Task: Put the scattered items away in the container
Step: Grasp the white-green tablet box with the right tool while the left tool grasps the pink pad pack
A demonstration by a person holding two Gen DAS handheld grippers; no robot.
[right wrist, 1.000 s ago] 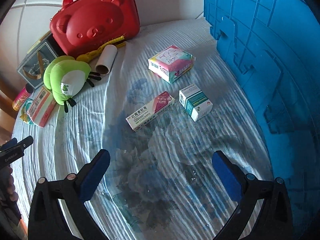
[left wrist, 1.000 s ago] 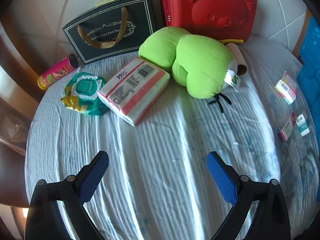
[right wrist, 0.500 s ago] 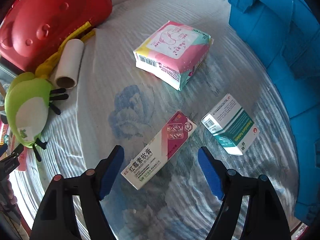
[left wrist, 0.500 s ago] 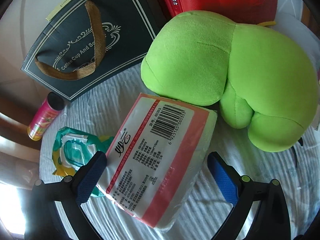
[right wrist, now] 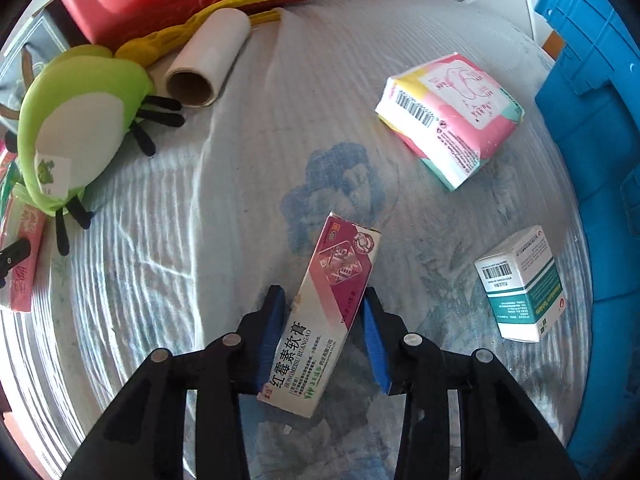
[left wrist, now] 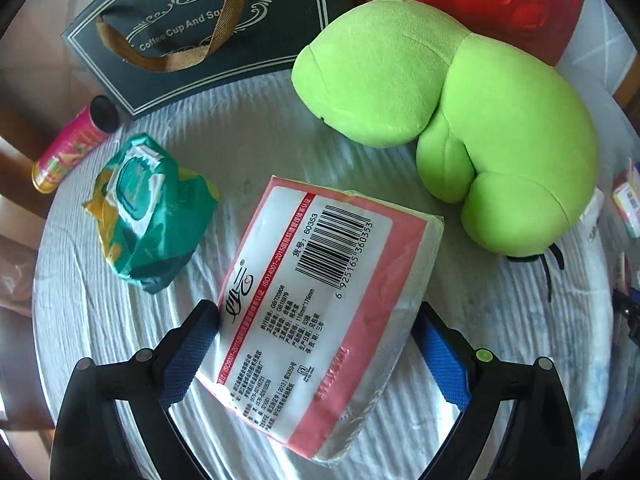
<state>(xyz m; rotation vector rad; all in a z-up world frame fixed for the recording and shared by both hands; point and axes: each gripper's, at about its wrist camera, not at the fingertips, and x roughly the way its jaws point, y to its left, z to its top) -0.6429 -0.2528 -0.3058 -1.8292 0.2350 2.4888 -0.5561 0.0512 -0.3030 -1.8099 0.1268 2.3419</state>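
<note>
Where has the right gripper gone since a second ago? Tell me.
Yes, it moved: the right gripper came down toward the ointment box on the bedspread, jaws closing around it.

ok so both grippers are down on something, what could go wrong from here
1. The left gripper straddles the soft pink-and-white tissue pack at an angle; its jaws have just been closing, and only the left pad seems to touch, so the pack may twist or squash.
2. The right gripper, jaws just closing, sits at the white end of the long pink-and-white ointment box; gripped off-centre, the box could tilt.
3. The crumpled green wipes pouch lies close by and might get nudged.
</note>
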